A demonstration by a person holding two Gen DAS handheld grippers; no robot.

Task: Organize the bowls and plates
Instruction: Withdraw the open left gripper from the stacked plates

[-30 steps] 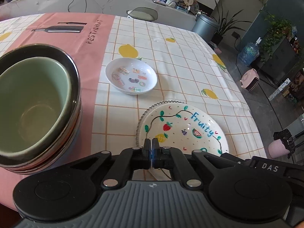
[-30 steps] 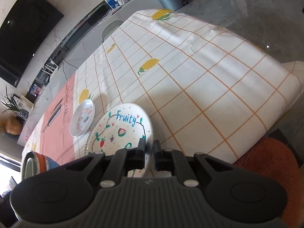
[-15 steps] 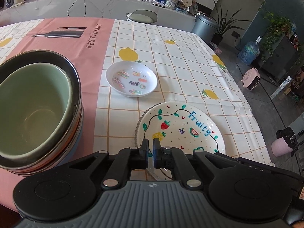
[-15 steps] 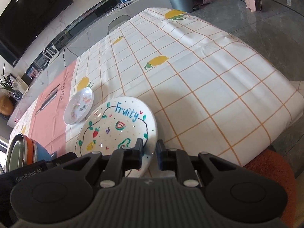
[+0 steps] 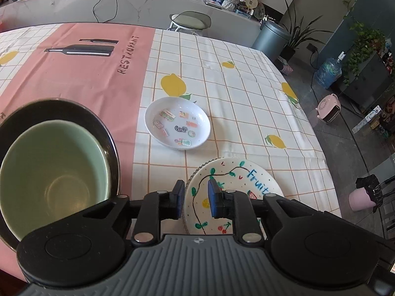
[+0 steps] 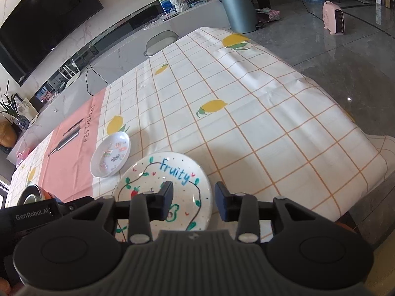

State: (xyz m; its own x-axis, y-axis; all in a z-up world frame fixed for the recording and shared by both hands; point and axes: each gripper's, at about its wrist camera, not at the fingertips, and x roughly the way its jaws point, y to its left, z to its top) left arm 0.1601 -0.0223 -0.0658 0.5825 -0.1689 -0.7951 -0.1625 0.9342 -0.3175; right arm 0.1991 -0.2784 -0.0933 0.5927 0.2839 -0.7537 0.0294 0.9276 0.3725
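Left wrist view: left gripper (image 5: pixel 196 198) at lower centre, jaws parted and opening. The left rim of the Fruity plate (image 5: pixel 237 192) shows in the gap between the pads, but the pads do not press on it. The plate lies flat on the checked tablecloth (image 5: pixel 246 103), lower centre-right of the frame, partly hidden by the gripper body. Small white dish (image 5: pixel 177 122) with sticker prints sits just above centre, near the plate but apart from it. Stack of bowls at lower left: green bowl (image 5: pixel 53 180) nested inside a dark-rimmed bowl (image 5: pixel 74 109), resting on the pink strip of the cloth (image 5: pixel 74 74). Grey bin (image 5: pixel 270 38) and pink heater (image 5: pixel 328 108) on the floor at right. Stool (image 5: pixel 191 21) at the far table edge, top centre.

Right wrist view: right gripper (image 6: pixel 193 203) at lower centre, jaws wide apart and opening. The right edge of the Fruity plate (image 6: pixel 158 175) lies between the pads, no contact visible. The plate lies flat at lower centre of the frame, near the close table edge. Small white dish (image 6: pixel 110 154) up-left of the plate, close to it; whether the rims touch, cannot tell. Bowl stack edge (image 6: pixel 33 193) just visible at far left. The left gripper's body (image 6: pixel 32 215) shows at lower left. TV (image 6: pixel 47 22) at upper left, grey bin (image 6: pixel 237 7) top centre-right.
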